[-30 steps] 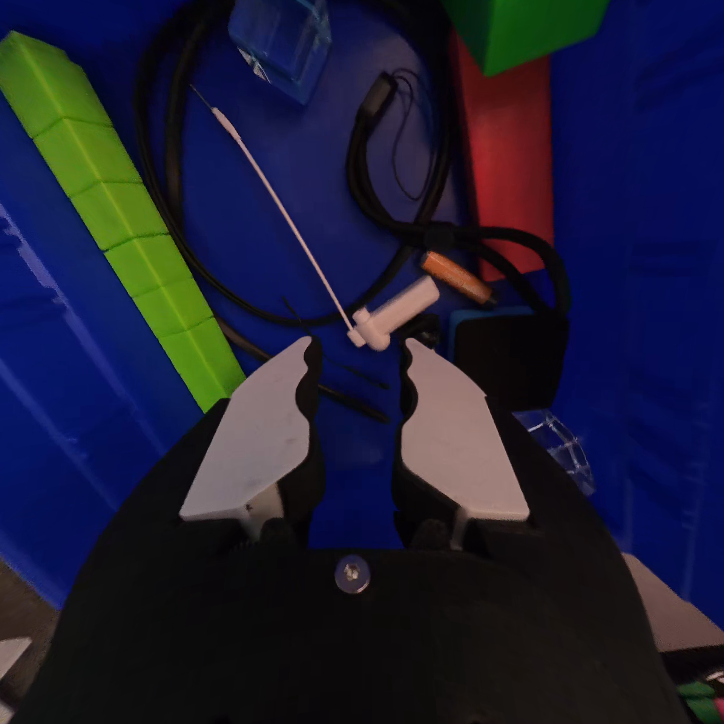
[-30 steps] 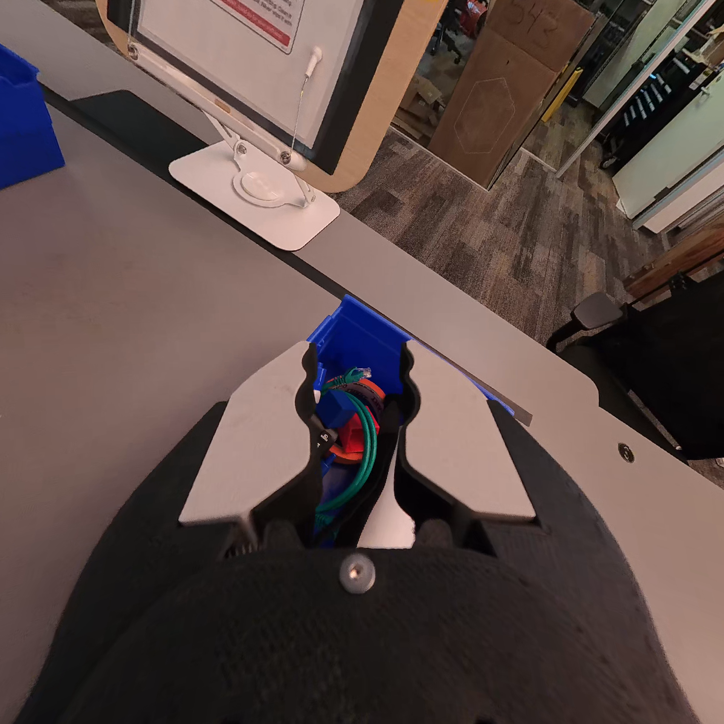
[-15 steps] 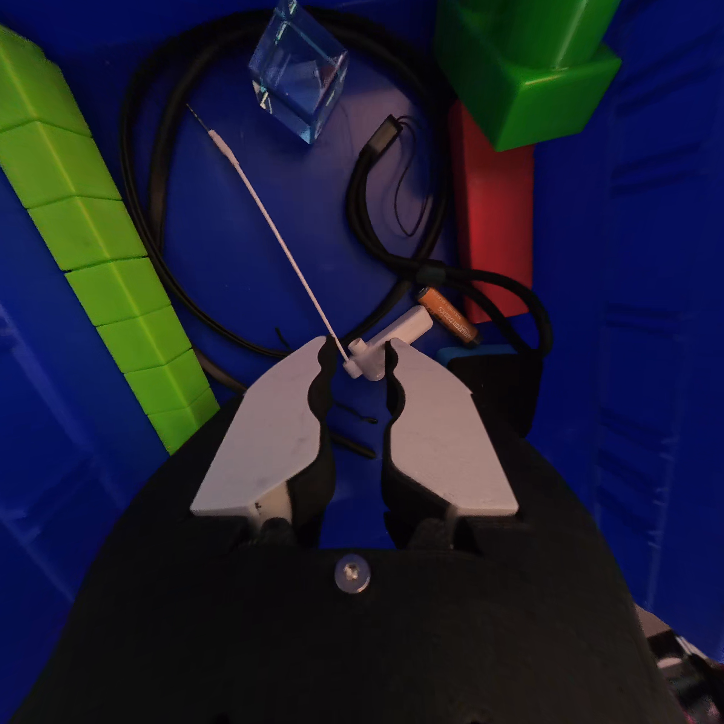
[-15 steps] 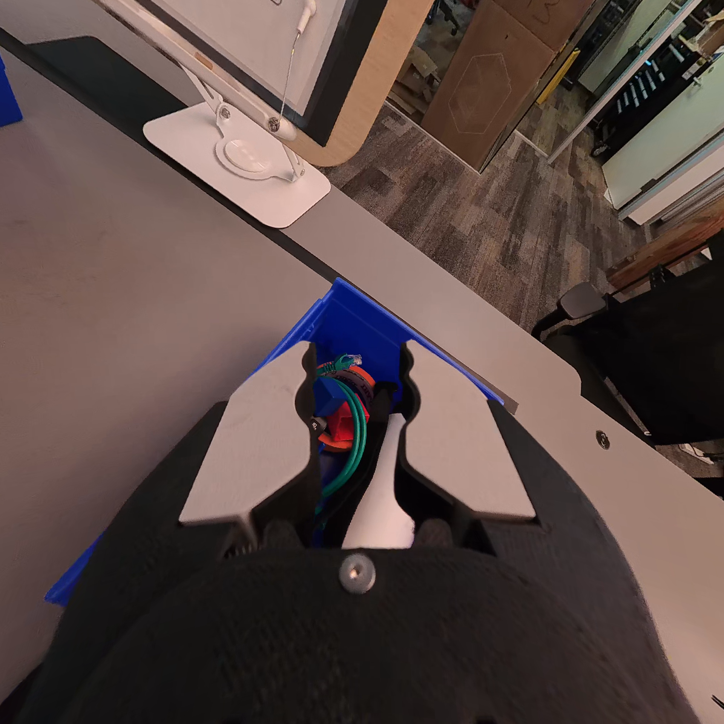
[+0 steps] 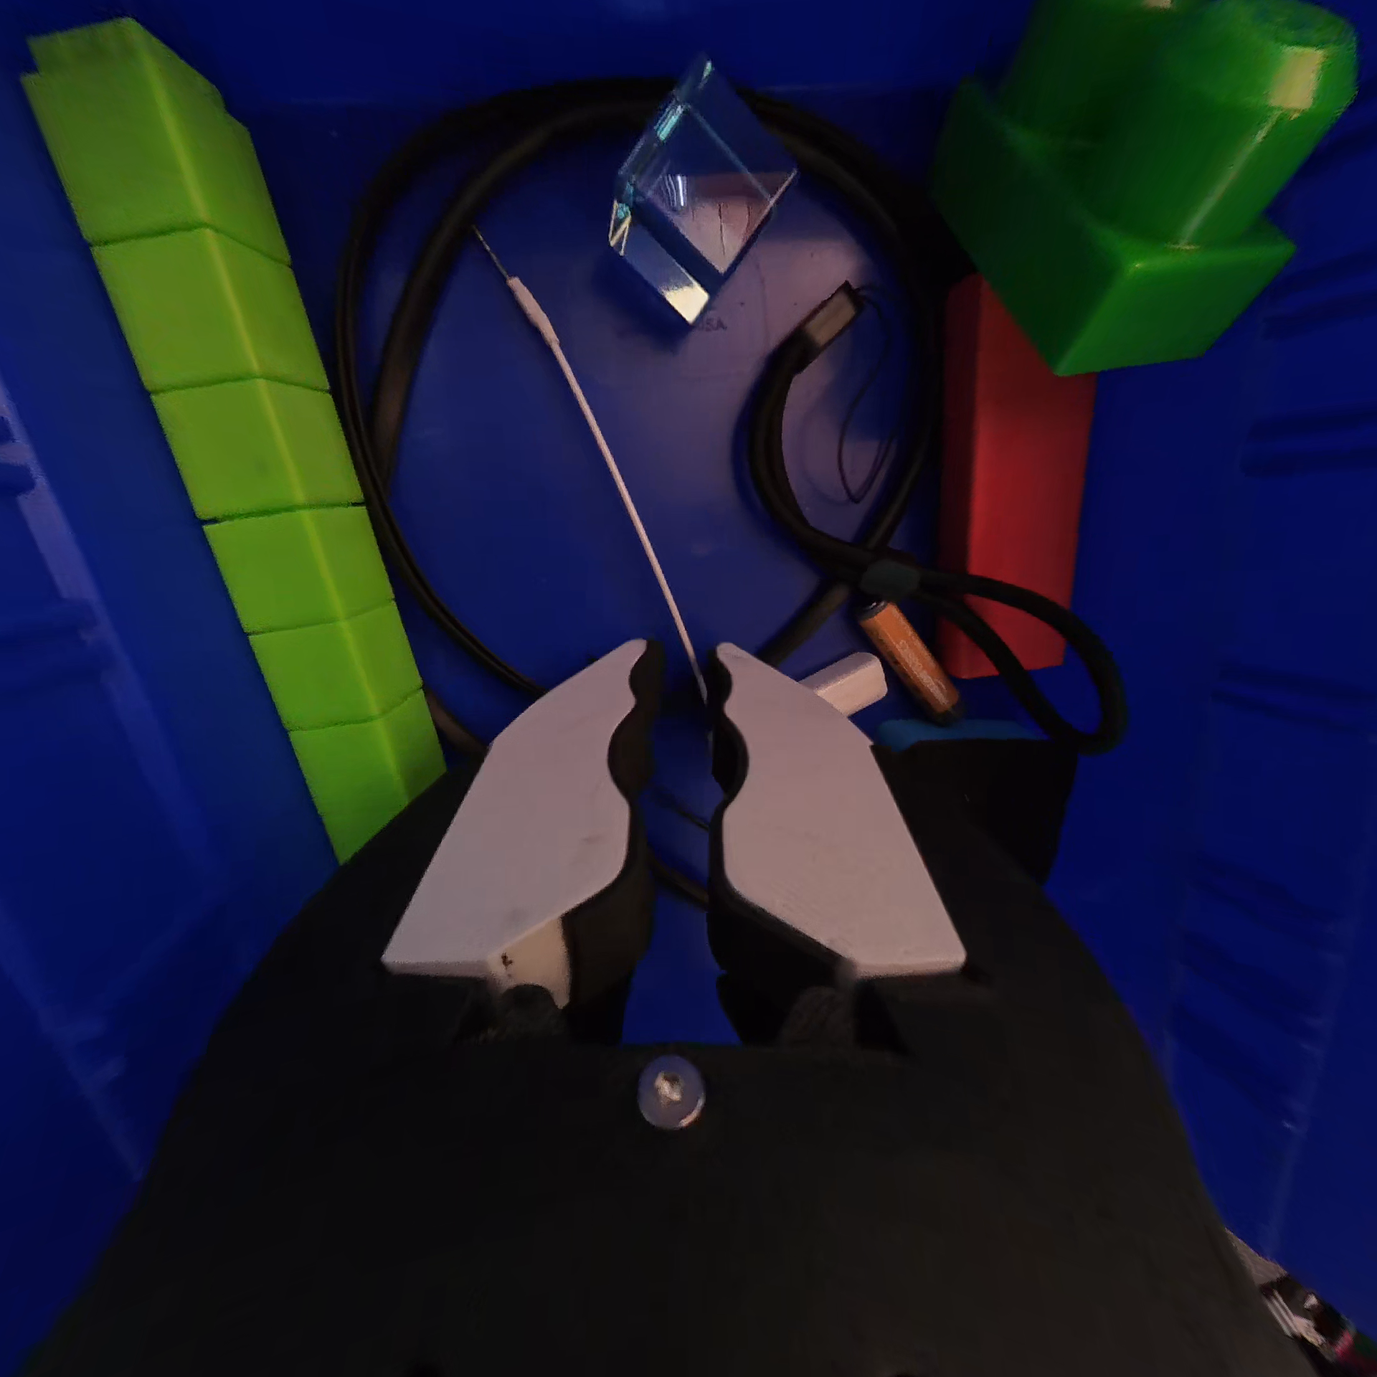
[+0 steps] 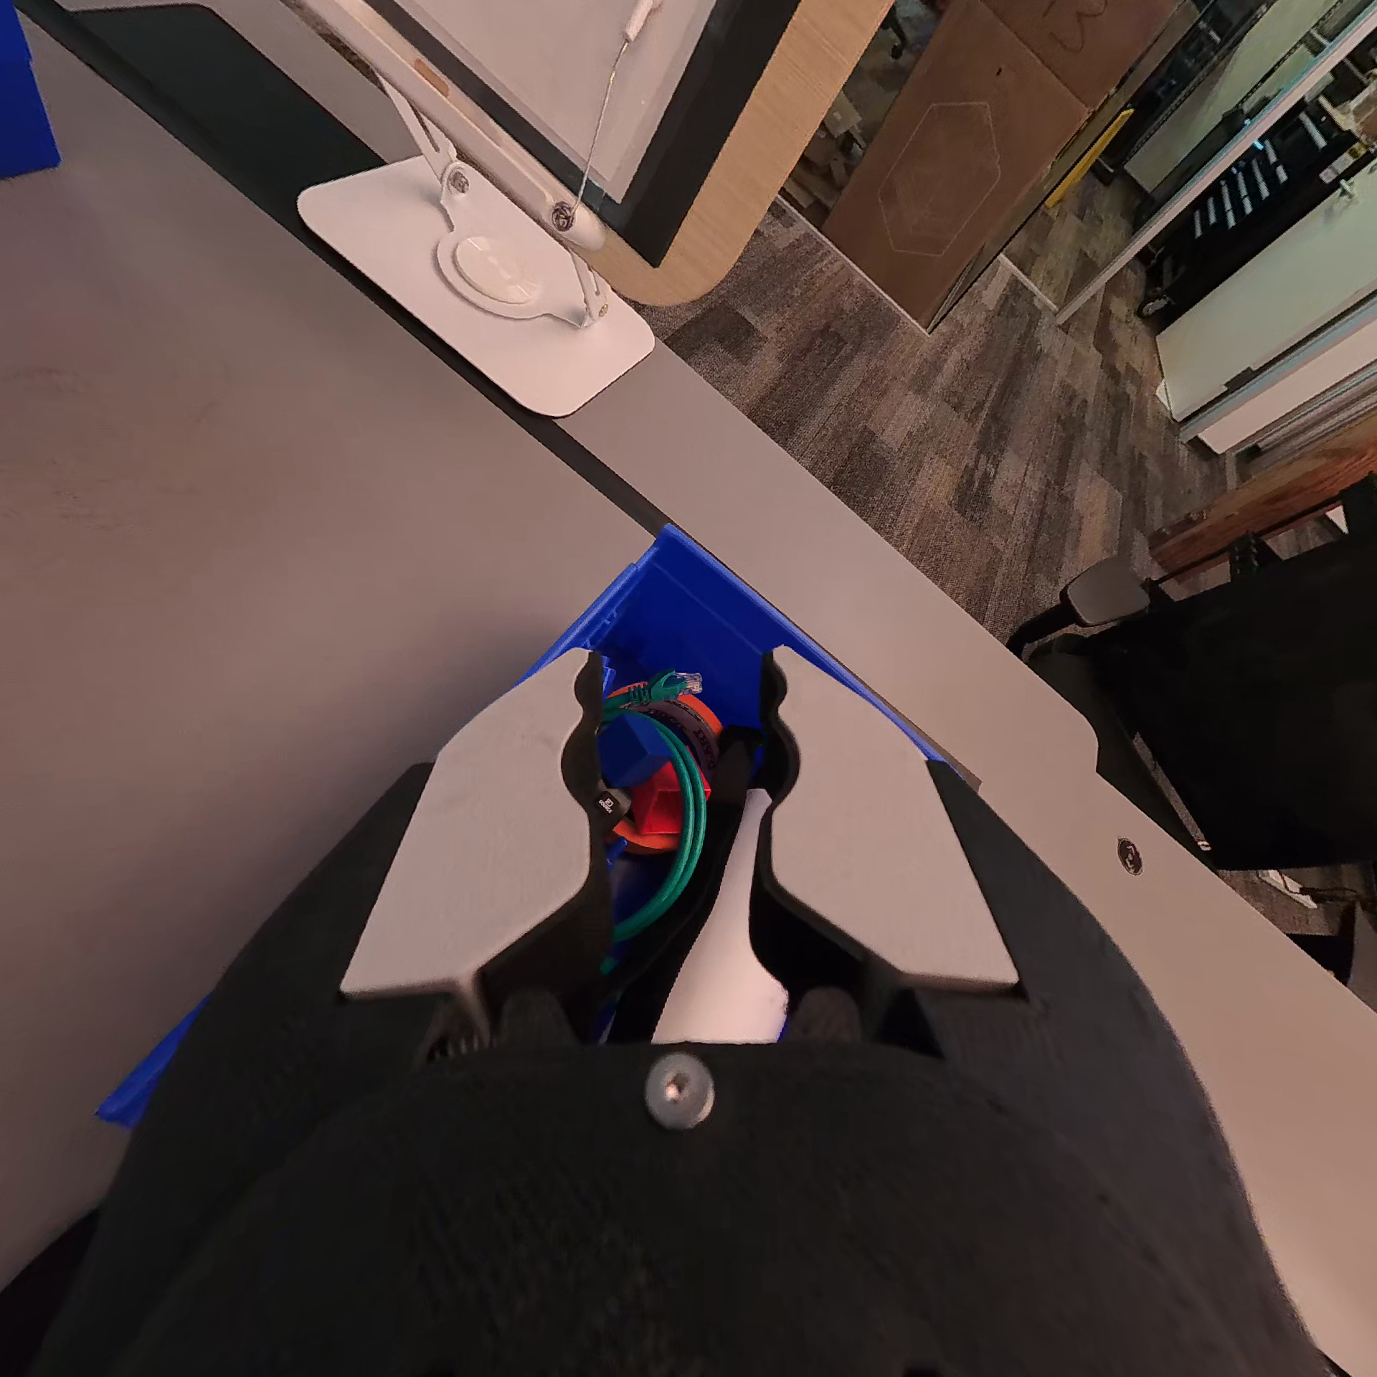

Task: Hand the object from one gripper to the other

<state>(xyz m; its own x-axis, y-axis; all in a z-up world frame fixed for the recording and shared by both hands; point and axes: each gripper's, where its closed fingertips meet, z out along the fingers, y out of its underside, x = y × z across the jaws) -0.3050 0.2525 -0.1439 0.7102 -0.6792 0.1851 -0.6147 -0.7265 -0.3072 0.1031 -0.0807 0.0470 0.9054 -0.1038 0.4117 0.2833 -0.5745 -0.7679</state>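
Observation:
My left gripper (image 5: pixel 685 665) is down inside a blue bin (image 5: pixel 1222 670). A white tool lies on the bin floor. Its thin rod (image 5: pixel 596 439) runs up and to the left, and its short handle (image 5: pixel 849 682) shows right of my right finger. The rod's lower end sits in the narrow gap between the jaws, against the right pad. The tool's hub is hidden behind that finger. My right gripper (image 6: pixel 674 670) is open and empty above a second blue bin (image 6: pixel 693 596) on the grey table.
In the left bin lie a lime-green segmented bar (image 5: pixel 246 447), a black cable (image 5: pixel 387 417), a clear cube (image 5: pixel 700 223), a green block (image 5: pixel 1118 223), a red block (image 5: pixel 1013 477) and an orange battery (image 5: pixel 909 659). The right bin holds a green cable (image 6: pixel 682 834). A white stand (image 6: pixel 484 298) is behind it. The left gripper's tips are roughly 55 cm from the right gripper's. To the orange battery (image 5: pixel 909 659): left tips about 5 cm, right tips about 50 cm.
My left gripper has moved forward over the white tool and its jaws have narrowed around the rod's base. My right gripper has drifted a little over its bin and stayed open.

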